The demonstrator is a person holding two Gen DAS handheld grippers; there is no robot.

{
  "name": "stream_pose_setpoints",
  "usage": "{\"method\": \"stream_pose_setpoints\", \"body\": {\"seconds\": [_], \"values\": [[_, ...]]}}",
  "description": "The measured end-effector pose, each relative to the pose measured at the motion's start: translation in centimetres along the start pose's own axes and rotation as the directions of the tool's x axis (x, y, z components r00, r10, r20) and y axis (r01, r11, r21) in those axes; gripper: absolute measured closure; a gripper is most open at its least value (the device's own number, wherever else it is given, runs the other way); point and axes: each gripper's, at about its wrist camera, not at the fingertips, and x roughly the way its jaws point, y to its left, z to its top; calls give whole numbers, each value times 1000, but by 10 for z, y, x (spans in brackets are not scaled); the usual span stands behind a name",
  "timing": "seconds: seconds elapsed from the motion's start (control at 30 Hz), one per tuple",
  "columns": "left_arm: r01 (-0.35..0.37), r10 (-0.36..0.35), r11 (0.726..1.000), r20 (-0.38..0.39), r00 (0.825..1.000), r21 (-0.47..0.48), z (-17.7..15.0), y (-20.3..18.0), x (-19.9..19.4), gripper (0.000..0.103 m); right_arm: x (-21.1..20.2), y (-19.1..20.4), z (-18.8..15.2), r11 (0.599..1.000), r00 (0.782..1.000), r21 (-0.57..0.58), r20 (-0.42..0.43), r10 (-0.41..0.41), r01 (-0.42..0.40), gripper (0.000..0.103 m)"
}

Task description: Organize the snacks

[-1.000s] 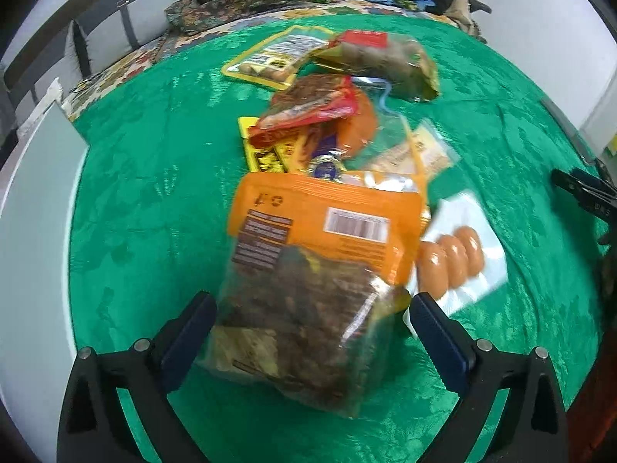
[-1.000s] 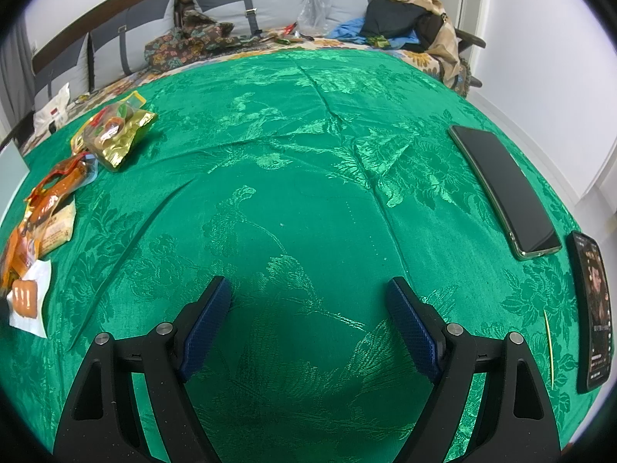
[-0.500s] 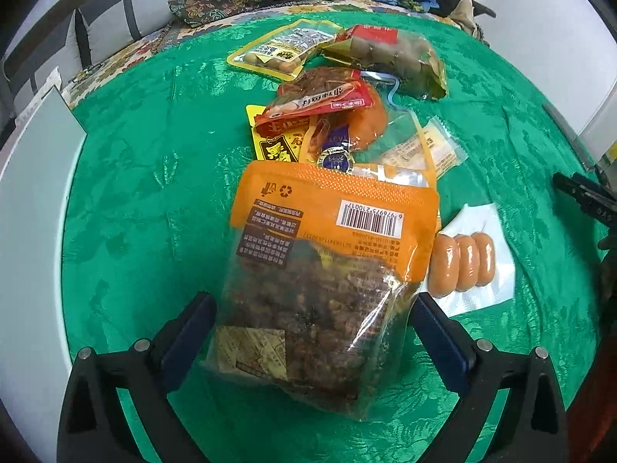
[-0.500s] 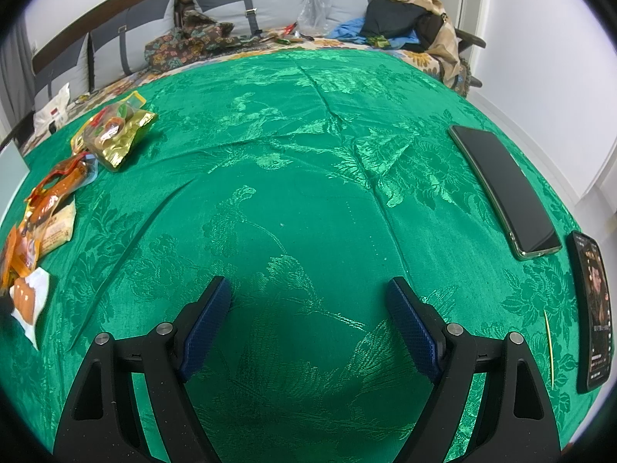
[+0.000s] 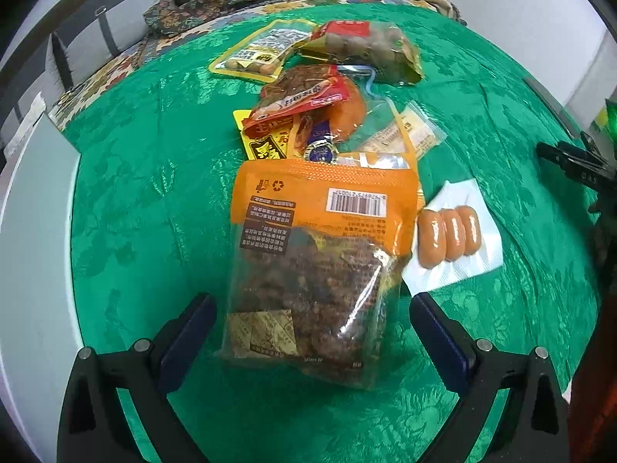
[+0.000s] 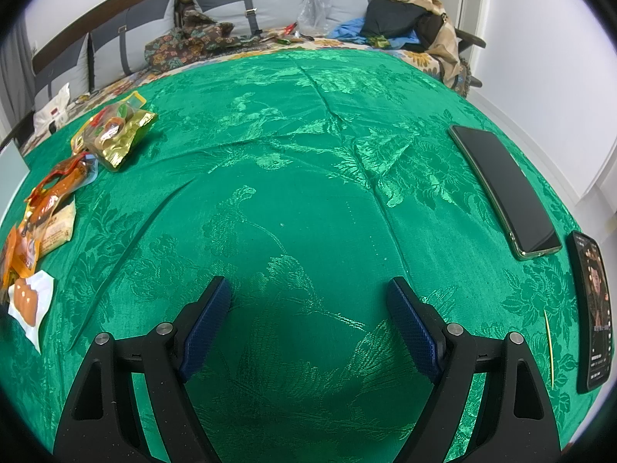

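An orange-topped clear bag of dark brown snack (image 5: 308,270) lies flat on the green tablecloth (image 5: 135,200). My left gripper (image 5: 312,332) is open and straddles the bag's lower end, with a gap at each blue pad. A white-backed pack of three sausages (image 5: 449,235) lies just right of the bag. Behind it is a heap with a red pack (image 5: 304,92), a yellow pack (image 5: 262,146) and a cracker pack (image 5: 408,135). My right gripper (image 6: 308,320) is open over bare cloth, with the snack heap (image 6: 50,200) far to its left.
A yellow nut pack (image 5: 262,50) and a gold bag of round balls (image 5: 370,50) lie at the back. A white panel (image 5: 31,231) stands along the left. Two phones (image 6: 505,189) (image 6: 592,312) and a toothpick (image 6: 549,347) lie right. A sofa (image 6: 246,11) with clothes is behind.
The orange-topped bag was blurred and tilted a second ago and now lies still and square between the left fingers. The left view has rolled slightly. The right view is unchanged.
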Motion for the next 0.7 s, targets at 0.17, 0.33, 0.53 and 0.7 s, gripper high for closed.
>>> {"method": "stream_pose_setpoints", "body": {"seconds": [0.17,0.33,0.53,0.7], "values": [[11,-10,998,-17,1000,63,2,-1,-9,3,0,0,0,1000,1000,0,0,0,0,17],[35,-31,994,-39,999,102,11,-1,-7,3,0,0,0,1000,1000,0,0,0,0,17],[22,-13,994,-82,997,104,14,0,15,5,0,0,0,1000,1000,0,0,0,0,17],[58,-57,993,8,998,-104,-7,25,3,36,0,-1,0,1000,1000,0,0,0,0,17]]}}
